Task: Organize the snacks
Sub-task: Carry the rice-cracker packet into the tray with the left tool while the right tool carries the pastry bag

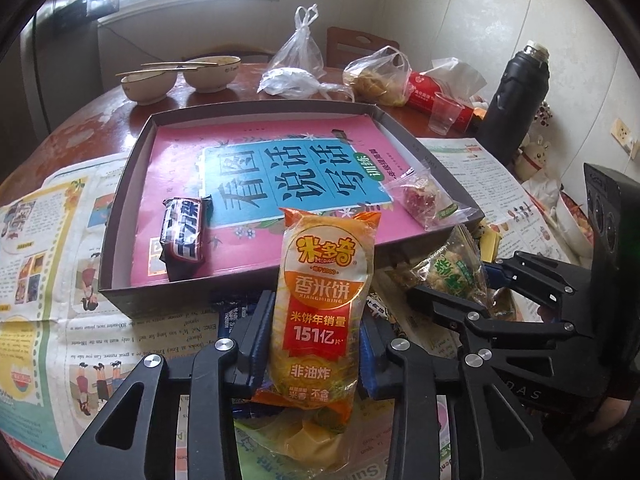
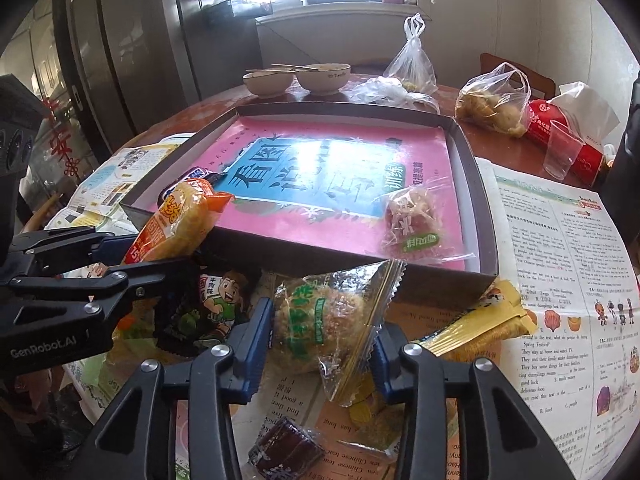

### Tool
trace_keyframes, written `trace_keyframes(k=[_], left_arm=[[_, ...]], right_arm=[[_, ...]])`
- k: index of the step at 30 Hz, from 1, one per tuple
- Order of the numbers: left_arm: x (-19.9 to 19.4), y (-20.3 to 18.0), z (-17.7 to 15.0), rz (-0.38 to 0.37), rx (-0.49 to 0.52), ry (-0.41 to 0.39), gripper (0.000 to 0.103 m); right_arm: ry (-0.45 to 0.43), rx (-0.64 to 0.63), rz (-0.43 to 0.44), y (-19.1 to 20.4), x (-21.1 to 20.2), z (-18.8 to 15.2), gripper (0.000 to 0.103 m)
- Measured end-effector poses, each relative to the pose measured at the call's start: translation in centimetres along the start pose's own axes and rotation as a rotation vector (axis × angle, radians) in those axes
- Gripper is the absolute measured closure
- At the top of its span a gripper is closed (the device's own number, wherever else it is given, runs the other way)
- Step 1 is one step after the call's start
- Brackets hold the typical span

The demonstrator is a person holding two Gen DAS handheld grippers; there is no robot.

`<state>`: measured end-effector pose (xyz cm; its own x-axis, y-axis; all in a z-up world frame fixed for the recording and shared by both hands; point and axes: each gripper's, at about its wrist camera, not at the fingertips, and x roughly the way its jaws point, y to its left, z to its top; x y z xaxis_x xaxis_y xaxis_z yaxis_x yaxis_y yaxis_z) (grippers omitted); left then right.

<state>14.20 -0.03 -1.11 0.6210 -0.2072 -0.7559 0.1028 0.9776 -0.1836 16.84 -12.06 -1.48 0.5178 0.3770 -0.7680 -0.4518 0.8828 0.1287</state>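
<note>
Two tools each clamp one snack beside the box (image 1: 120, 216).

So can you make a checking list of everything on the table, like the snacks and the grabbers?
Surface: round wooden table, newspapers spread on it.
Job's things: box holding a pink book, dark snack bar and clear-wrapped snack; more snacks loose in front.
Clutter: two bowls with chopsticks, plastic bags, plastic cup, black flask.
Grippers: left gripper clamps the orange rice cracker pack; right gripper pinches the green-labelled snack.
Cables: nothing seen.
Surroundings: bright window, chair, wall socket.
</note>
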Motion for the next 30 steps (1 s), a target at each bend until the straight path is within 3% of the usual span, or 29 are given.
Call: trace_keyframes(k=[10, 30], left_arm=[[-3.4, 1.1, 0.7, -0.007, -0.035, -0.089, 0.066], [-7.5, 5.8, 3.4, 0.070, -0.132, -0.218, 0.066]], right_arm=[[-0.070, 0.016, 0.021, -0.1, -2.8, 0.7, 0.060], [-0.209, 0.093, 0.036, -1.6, -6.0, 4.7, 0.060]])
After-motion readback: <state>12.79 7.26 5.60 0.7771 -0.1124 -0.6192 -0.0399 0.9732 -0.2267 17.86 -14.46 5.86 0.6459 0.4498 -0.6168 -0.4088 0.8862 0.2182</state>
